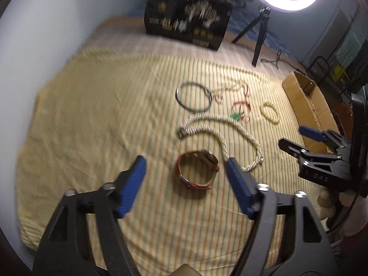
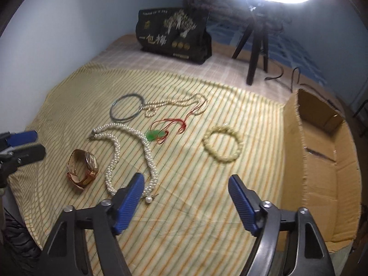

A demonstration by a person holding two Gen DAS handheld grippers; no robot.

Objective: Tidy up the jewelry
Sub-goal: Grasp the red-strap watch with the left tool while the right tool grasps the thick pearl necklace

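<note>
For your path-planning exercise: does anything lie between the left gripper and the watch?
Nothing visible does. The left gripper hangs open with the watch framed between its fingers; the pearl necklace lies just beyond.

Left black two-finger gripper with blue ribbed pads [image 1: 185, 172]: jaws spread wide, nothing between them, angled downward. Right black two-finger gripper with blue ribbed pads [image 2: 186, 191]: jaws likewise spread wide, holding nothing, tilted downward alongside.

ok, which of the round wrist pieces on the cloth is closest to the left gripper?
The gold watch with the reddish strap, lying right between the open left gripper fingers. The dark bangle and cream bead bracelet lie farther off.
</note>
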